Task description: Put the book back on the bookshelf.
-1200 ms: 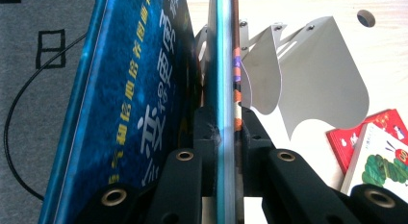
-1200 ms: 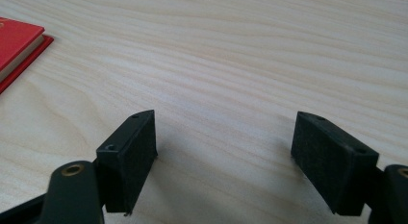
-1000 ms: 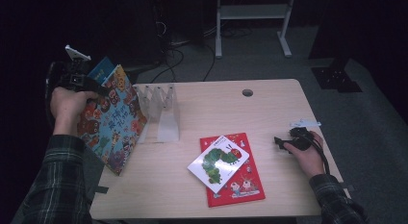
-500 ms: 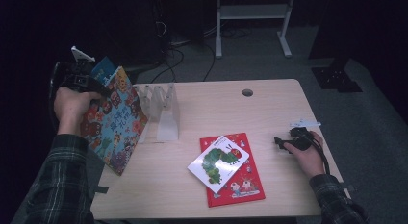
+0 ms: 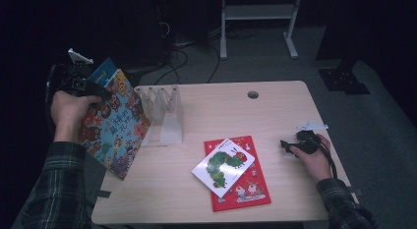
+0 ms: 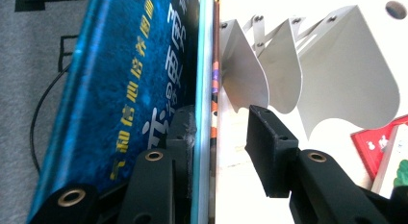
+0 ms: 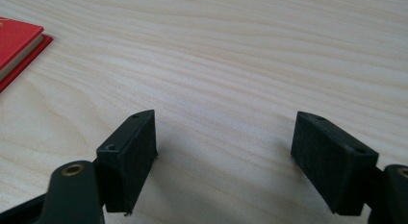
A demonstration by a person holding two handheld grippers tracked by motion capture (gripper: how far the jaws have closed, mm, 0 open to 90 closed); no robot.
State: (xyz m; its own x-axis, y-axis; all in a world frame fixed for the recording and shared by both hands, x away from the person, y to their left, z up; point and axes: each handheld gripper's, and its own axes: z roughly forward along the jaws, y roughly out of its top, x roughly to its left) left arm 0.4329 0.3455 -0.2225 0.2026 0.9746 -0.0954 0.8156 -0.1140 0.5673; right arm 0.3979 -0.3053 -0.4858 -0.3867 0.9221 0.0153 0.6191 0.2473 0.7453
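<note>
Two upright books, one blue [image 6: 130, 89] and one colourful and patterned [image 5: 115, 126], stand at the table's left edge beside a white metal book rack [image 5: 164, 108]. My left gripper [image 6: 221, 120] straddles their top edge. Its jaws have just been opening: one pad still lies against the blue cover, while the other stands off the thin spine with a gap. From above, that gripper [image 5: 93, 89] sits in the left hand at the books' upper corner. At the right of the table my right gripper [image 7: 223, 132] rests open, with only bare wood between its pads.
A white caterpillar book [image 5: 223, 165] lies flat on a red book [image 5: 246, 189] in the table's middle front. A round cable hole [image 5: 253, 95] is at the back edge. The rack's curved dividers [image 6: 337, 70] stand just right of the upright books.
The left hand has shifted slightly at the top of the upright books, which stay leaning beside the rack. The right hand has stayed still.
</note>
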